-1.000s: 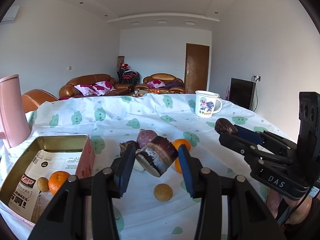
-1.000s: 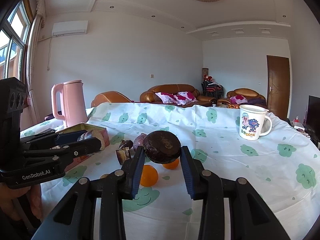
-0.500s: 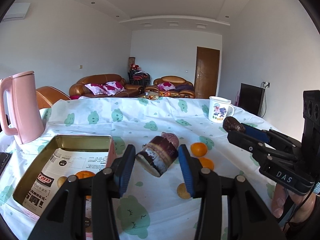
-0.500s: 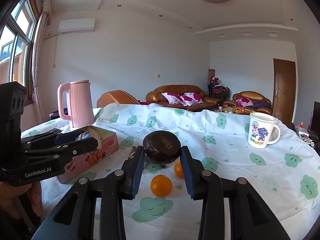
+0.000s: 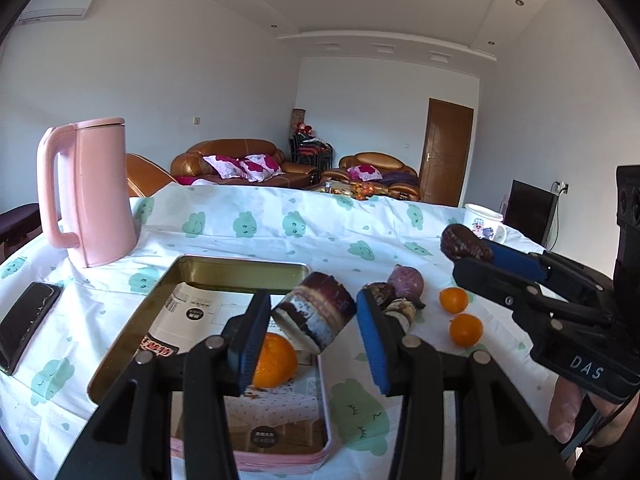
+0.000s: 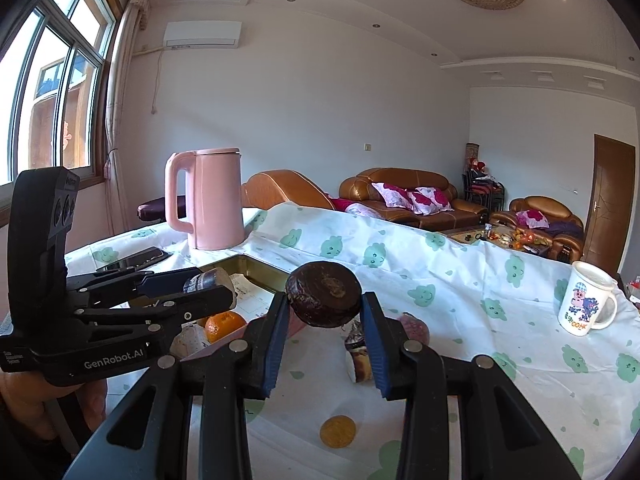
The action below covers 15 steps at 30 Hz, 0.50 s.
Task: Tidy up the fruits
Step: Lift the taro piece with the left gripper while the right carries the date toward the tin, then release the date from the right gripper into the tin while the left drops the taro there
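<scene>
White cloth printed with green smiling clouds [image 5: 248, 216] covers the table. Nearest, the left gripper [image 5: 310, 330], marked "GenRobot.AI", clamps a cut purple fruit piece [image 5: 316, 316] above the open tin [image 5: 240, 268], where an orange [image 5: 276, 360] lies on printed paper. Beside it the right gripper [image 6: 324, 312], lettered "DAS", pinches a dark round fruit [image 6: 324, 294] in mid-air. Beyond, more purple pieces [image 5: 404, 284] and two small oranges [image 5: 460, 316] sit loose on the cloth. Farther off stand a pink kettle [image 5: 92, 192] and a cartoon mug [image 6: 584, 304]; its writing is unclear.
</scene>
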Motion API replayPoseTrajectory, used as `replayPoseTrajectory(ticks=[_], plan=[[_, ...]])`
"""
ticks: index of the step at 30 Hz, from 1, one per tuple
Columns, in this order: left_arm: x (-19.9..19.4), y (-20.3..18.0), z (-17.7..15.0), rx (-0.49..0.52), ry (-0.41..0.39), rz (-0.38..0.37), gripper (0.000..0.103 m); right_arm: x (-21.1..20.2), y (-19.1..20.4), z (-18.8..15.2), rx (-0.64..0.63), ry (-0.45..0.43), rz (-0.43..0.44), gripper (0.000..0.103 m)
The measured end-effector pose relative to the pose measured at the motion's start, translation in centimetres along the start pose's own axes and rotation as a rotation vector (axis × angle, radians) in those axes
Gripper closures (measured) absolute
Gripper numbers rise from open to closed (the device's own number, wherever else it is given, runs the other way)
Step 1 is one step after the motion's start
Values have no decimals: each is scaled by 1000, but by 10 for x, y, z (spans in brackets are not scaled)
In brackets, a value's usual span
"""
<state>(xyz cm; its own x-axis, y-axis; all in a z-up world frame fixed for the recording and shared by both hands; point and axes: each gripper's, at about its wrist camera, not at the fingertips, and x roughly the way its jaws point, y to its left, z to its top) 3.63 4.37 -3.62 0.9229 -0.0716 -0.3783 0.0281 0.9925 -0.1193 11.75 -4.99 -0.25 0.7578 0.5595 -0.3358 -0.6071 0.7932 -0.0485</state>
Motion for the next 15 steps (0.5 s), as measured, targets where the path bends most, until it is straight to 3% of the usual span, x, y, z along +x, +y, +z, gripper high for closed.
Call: replayPoseTrajectory(ticks=[15], plan=[[-4, 71, 1, -101, 47, 95, 57, 47, 60, 14, -114, 67, 104, 65]])
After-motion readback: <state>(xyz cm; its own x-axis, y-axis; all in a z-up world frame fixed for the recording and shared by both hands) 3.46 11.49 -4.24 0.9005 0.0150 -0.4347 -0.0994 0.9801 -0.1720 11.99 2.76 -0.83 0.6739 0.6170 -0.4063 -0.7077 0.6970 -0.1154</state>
